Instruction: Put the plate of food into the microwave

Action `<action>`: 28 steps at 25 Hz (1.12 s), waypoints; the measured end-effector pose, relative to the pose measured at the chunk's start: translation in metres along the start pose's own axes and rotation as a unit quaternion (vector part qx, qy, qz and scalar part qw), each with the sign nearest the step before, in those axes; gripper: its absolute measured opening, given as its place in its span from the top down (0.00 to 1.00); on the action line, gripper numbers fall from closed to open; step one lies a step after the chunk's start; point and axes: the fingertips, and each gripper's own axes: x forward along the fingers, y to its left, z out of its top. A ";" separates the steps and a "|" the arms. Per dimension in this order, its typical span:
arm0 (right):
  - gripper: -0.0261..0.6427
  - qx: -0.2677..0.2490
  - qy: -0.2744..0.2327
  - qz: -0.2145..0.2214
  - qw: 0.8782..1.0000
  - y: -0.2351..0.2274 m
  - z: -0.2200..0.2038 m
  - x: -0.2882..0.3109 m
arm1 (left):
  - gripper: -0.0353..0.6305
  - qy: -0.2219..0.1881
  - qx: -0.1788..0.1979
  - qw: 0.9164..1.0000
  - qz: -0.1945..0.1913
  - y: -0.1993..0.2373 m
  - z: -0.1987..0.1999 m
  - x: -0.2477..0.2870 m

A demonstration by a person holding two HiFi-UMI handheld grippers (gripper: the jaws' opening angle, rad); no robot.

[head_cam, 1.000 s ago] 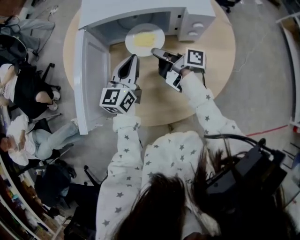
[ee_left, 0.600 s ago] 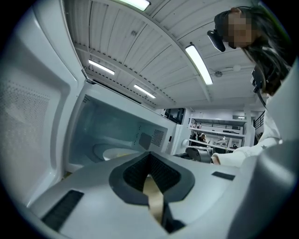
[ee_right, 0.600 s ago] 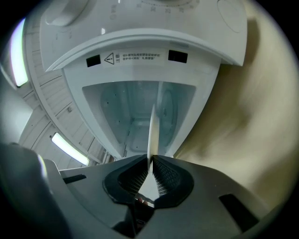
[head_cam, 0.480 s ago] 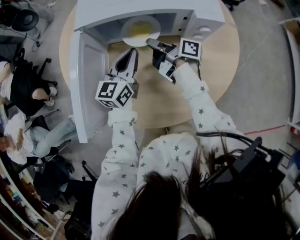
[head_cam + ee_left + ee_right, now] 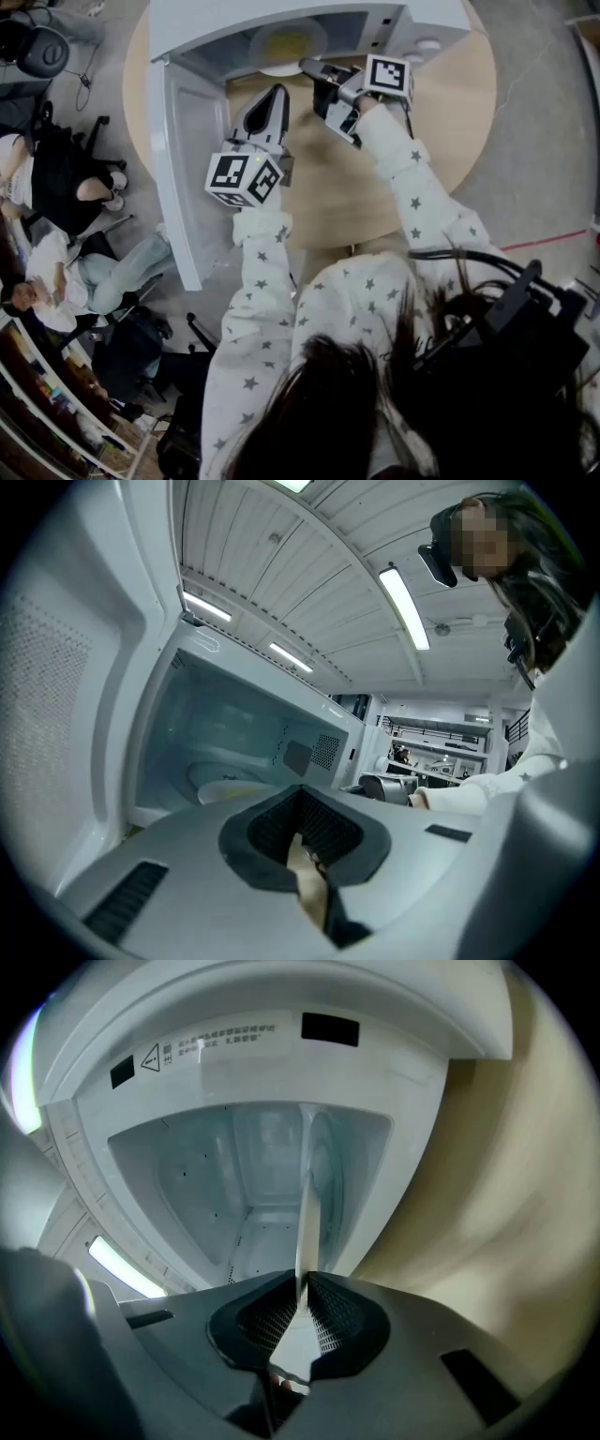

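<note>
A white plate (image 5: pixel 286 42) with yellow food lies inside the open white microwave (image 5: pixel 234 19), its near rim reaching the opening. My right gripper (image 5: pixel 310 67) is shut on that near rim. In the right gripper view the plate (image 5: pixel 304 1222) shows edge-on between the pads, with the cavity behind it. My left gripper (image 5: pixel 271 97) hovers over the table just before the opening, left of the right one, jaws together with nothing in them. The left gripper view looks into the cavity and shows the plate (image 5: pixel 220 785) low inside.
The microwave door (image 5: pixel 187 159) swings open to the left, alongside my left gripper. The microwave stands on a round wooden table (image 5: pixel 422 141). People sit on chairs at the far left (image 5: pixel 56 187). The microwave's control panel (image 5: pixel 427 42) is right of the opening.
My right gripper has carried the plate forward from just in front of the opening into the microwave cavity. The left gripper has kept beside it, still shut and empty.
</note>
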 end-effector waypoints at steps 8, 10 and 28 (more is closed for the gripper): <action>0.92 -0.007 -0.003 -0.013 1.000 0.002 0.010 0.015 | 0.94 0.001 0.000 1.000 -0.008 0.010 0.006 0.012; 0.92 -0.014 0.002 -0.026 1.000 -0.001 0.010 0.016 | 0.94 0.003 0.000 1.000 -0.012 0.011 0.006 0.015; 0.76 -0.156 -0.003 -0.071 0.985 0.005 0.017 0.022 | 0.94 0.005 -0.004 1.000 -0.017 0.018 0.010 0.027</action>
